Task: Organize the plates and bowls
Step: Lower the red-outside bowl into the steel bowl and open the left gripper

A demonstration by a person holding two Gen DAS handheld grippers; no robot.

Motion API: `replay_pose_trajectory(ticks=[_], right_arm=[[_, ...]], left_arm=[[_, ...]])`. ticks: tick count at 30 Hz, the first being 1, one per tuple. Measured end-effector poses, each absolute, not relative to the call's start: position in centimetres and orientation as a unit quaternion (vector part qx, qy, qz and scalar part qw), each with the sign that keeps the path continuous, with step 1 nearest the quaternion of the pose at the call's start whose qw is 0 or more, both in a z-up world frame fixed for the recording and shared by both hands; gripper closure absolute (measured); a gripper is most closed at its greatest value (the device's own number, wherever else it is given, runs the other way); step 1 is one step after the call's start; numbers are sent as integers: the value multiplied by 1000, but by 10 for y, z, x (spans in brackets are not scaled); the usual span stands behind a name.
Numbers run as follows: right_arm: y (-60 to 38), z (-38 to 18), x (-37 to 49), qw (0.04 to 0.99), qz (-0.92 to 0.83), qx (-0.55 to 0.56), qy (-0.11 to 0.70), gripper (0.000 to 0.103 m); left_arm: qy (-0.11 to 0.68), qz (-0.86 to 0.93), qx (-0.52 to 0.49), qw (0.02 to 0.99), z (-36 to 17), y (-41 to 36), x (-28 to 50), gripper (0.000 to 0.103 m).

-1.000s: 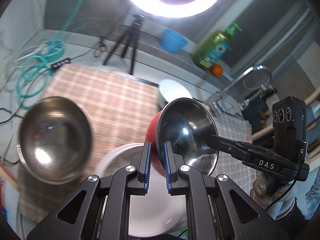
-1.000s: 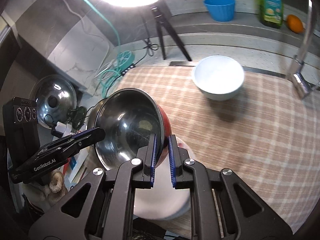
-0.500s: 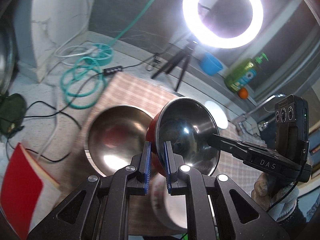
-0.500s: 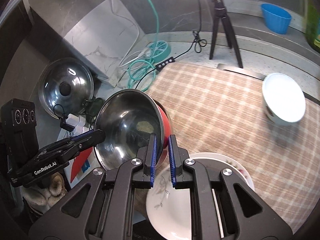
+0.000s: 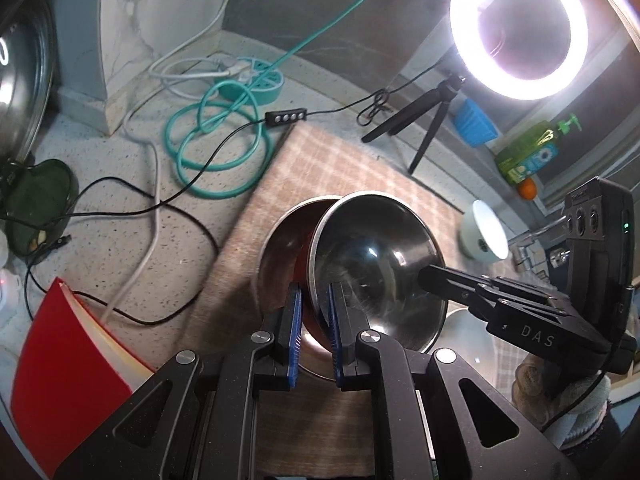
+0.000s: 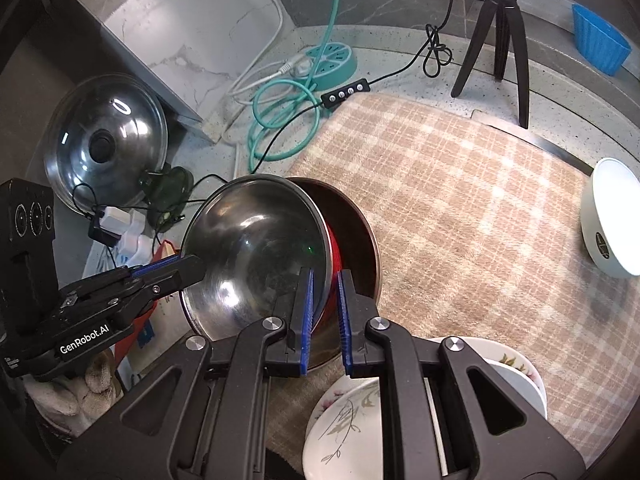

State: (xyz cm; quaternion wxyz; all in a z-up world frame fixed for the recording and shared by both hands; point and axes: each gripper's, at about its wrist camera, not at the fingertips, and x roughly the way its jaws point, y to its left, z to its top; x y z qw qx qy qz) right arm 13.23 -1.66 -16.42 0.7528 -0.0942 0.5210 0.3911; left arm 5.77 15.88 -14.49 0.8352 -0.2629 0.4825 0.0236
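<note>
Your left tool point(image 5: 313, 332) and right tool point(image 6: 323, 312) are both clamped tight on opposite rim edges of the red-outside, steel-lined round bowl point(image 6: 256, 256), tilted over a bigger plain steel bowl point(image 5: 280, 240) near the left edge of the checked beige woven mat point(image 6: 460, 200) on the speckled table point(image 5: 120, 200). Bigger bowl is mostly hidden; can't tell if the two touch. Floral white plates point(image 6: 344, 420) at the mat's near edge are cut off by the right tool. Glossy white bowl point(image 6: 612, 216) sits at the mat's right edge.
</note>
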Motion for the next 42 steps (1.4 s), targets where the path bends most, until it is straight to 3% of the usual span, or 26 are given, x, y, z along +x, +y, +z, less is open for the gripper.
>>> replay_pose_trajectory(ticks=[25,42], right_arm=[[-4,-187,146,743,377,-131,538,91],[3,-187,141,735,386,-143,538,79]], left_arm=[[522,26,-234,820,-166,155,74,92],[531,29,-227,816,-167,155,76,92]])
